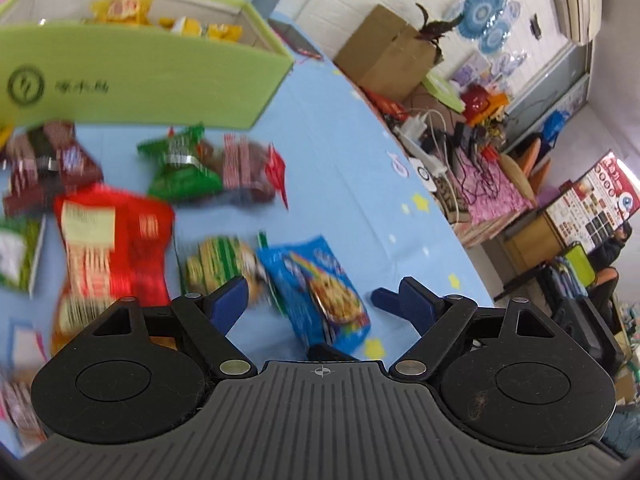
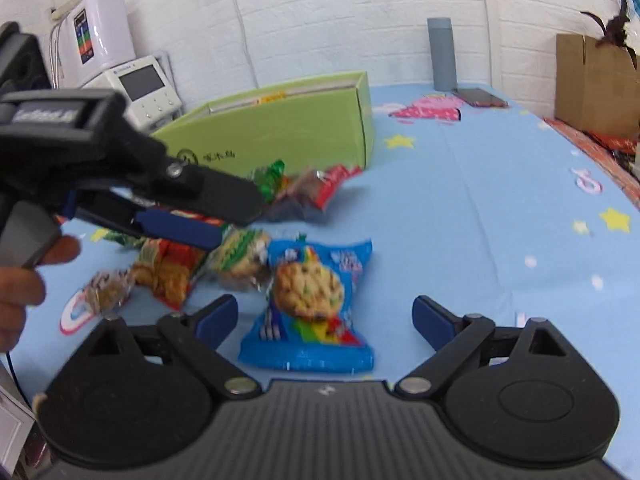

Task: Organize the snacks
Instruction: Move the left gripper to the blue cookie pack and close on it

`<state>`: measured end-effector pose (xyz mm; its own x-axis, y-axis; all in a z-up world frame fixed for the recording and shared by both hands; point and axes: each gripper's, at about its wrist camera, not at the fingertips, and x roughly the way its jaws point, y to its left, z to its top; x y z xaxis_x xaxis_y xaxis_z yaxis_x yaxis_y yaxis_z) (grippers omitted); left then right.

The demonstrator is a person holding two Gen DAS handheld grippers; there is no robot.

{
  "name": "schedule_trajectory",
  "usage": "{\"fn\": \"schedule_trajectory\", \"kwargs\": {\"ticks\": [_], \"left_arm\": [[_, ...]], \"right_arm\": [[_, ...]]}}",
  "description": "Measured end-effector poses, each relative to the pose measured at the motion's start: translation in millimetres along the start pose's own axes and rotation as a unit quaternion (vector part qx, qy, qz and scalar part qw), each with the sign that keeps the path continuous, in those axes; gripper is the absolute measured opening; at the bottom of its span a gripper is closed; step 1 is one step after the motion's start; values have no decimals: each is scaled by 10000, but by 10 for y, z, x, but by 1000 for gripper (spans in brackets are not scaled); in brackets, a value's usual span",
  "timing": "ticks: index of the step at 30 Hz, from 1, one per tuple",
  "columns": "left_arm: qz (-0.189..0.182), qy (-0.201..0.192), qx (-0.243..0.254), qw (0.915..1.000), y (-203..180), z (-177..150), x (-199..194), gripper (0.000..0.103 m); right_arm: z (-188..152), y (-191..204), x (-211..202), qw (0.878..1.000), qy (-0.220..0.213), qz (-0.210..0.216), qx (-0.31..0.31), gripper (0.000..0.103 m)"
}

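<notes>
Snack packets lie on a blue star-print tablecloth (image 2: 480, 200). A blue cookie packet (image 2: 310, 304) lies between the open fingers of my right gripper (image 2: 324, 320). My left gripper (image 1: 316, 300) is open and empty above the same blue packet (image 1: 316, 292); in the right wrist view it (image 2: 192, 216) hovers over the pile. A red packet (image 1: 108, 240), a green-striped one (image 1: 220, 260), a green one (image 1: 180, 168) and dark brown ones (image 1: 44, 164) lie nearby. A green box (image 1: 140, 80) holds yellow snacks (image 1: 124, 8); it also shows in the right wrist view (image 2: 280, 128).
A cardboard box (image 1: 384, 52) and cluttered cables (image 1: 448, 140) stand beyond the table's right edge. A grey cylinder (image 2: 442, 54) and a phone (image 2: 480, 98) sit at the far side by the white brick wall. White appliances (image 2: 120, 64) stand at the back left.
</notes>
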<state>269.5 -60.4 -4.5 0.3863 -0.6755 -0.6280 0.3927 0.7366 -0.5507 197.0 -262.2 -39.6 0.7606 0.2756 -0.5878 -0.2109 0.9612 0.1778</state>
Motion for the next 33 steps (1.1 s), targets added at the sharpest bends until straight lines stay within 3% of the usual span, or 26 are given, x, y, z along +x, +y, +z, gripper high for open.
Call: {"fn": "schedule_trajectory", "kwargs": {"ticks": [7, 9, 12, 16, 20, 24, 27, 33], "left_arm": [[267, 15, -42, 9996, -29, -157, 48, 73], [491, -51, 20, 9988, -65, -153, 68, 73], [527, -28, 34, 9986, -74, -145, 96, 73], [488, -9, 26, 9988, -91, -118, 122, 73], [451, 32, 34, 9990, -120, -96, 168, 73], [326, 179, 35, 9993, -150, -78, 275, 64], [183, 381, -22, 9991, -112, -102, 336, 48], [97, 457, 395, 9981, -174, -337, 206, 46]], "right_arm": [[-180, 164, 16, 9979, -238, -381, -467, 94], [-154, 180, 27, 9974, -157, -416, -565, 94], [-76, 176, 47, 9979, 5, -441, -467, 94], [-22, 172, 27, 9994, -14, -105, -330, 93], [-33, 255, 53, 9980, 47, -96, -626, 93], [-44, 315, 99, 9969, 122, 61, -778, 93], [-63, 389, 85, 9955, 150, 282, -893, 94], [-176, 465, -48, 9952, 129, 338, -910, 94]]}}
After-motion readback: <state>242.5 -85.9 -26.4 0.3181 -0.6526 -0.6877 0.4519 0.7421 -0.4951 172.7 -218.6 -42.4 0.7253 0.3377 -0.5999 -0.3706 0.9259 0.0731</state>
